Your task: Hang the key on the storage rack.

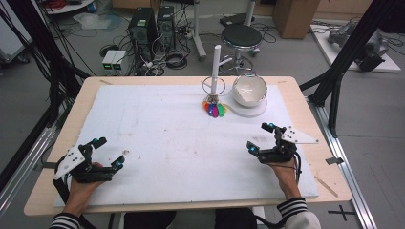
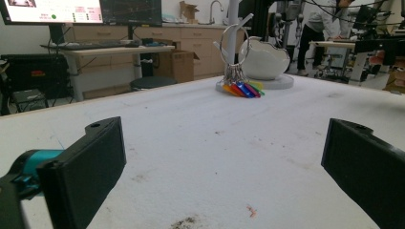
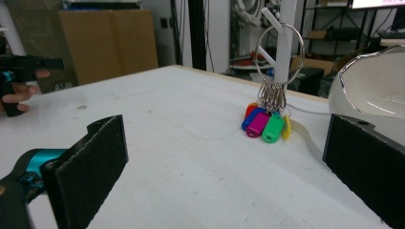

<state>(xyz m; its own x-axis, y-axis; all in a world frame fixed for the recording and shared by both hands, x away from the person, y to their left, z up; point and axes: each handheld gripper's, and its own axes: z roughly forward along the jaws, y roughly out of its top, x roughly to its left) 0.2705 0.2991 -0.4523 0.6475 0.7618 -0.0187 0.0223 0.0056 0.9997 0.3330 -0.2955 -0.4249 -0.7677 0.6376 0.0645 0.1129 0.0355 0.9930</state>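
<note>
Both tongs, the left gripper [image 1: 106, 152] and right gripper [image 1: 260, 137], are held wide open and empty. If the metal ring of coloured plastic key tags [image 1: 215, 109] is the target, it is best approached low by the nearer right gripper.

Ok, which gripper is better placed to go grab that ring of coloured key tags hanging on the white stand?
Probably the right gripper. It sits open on the same side of the table as the key tags and nearer to them; the left gripper, also open, is at the far near-left corner.

White bowl [image 1: 249, 90], rainbow-coloured key tags [image 1: 215, 109], white table cover [image 1: 162, 143], striped sleeves [image 1: 292, 207].
</note>
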